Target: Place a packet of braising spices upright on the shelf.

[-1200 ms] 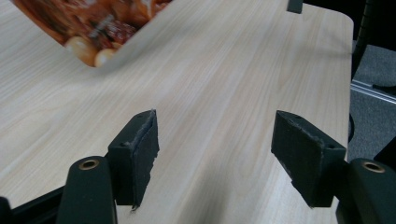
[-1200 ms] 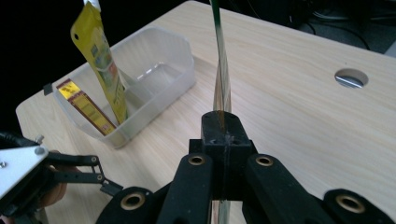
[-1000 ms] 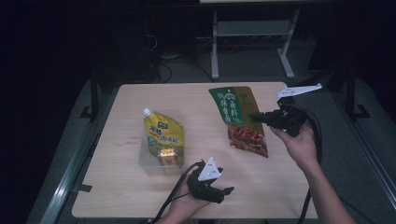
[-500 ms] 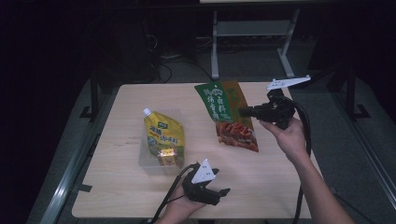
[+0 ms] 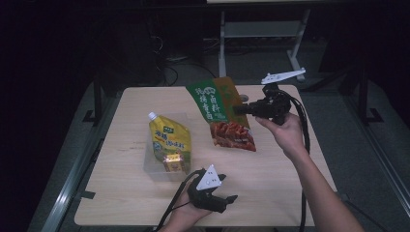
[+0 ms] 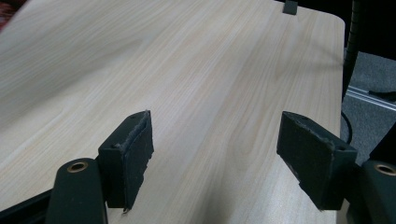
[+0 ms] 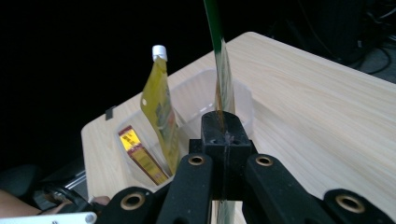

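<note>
The right gripper clamps the green packet edge, carrying it toward the clear bin; keeping it vertical helps. The left gripper gapes empty.

R gripper holds green/red snack pouch lifted over worktop far-right part. Yellow spout pouch lies in clear tray near centre-left. L gripper at near edge, fingers apart.

The pale wooden table spreads under and ahead of my left jaws. Past its edge, to their right, I see grey floor and an aluminium rail. Far beyond my right jaws stand a white metal frame and dark floor cables.
</note>
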